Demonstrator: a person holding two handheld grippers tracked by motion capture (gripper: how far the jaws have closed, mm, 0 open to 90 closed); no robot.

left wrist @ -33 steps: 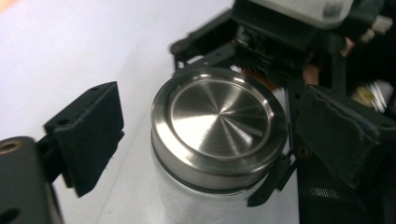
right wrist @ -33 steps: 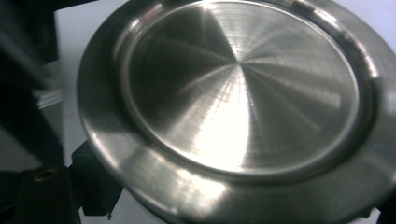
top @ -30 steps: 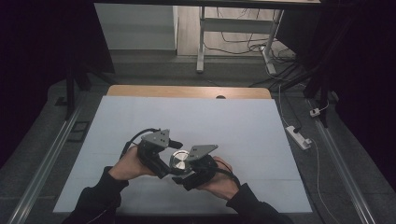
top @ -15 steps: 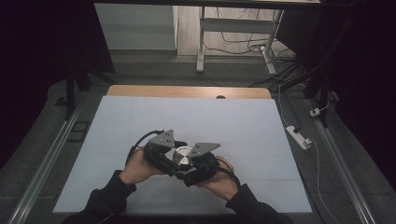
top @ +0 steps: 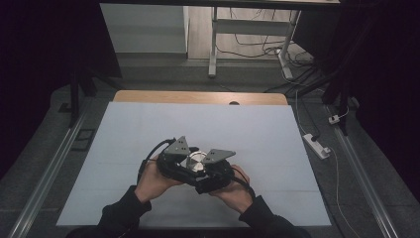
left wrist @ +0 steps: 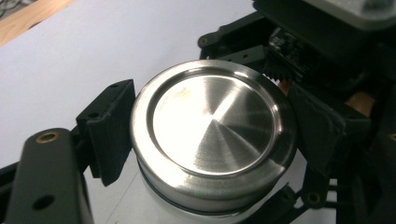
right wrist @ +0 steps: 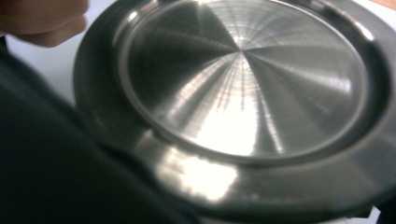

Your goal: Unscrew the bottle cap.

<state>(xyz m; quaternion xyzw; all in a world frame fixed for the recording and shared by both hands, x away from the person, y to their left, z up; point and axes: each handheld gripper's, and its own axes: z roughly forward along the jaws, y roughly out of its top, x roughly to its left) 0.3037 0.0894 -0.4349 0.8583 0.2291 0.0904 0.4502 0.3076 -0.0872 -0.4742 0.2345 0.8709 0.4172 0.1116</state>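
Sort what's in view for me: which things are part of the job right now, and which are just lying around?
In the job: steel lidded container, left gripper, right gripper, both closed in around it.

Lying about: power strip on the floor right of the table, cables beyond it.

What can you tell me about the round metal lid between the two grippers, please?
The metal lid is a round, brushed-steel disc with a raised rim and a recessed flat centre that glares under the light. It faces up atop a white container, over the white table cover. The left gripper has ribbed black jaws at its sides.
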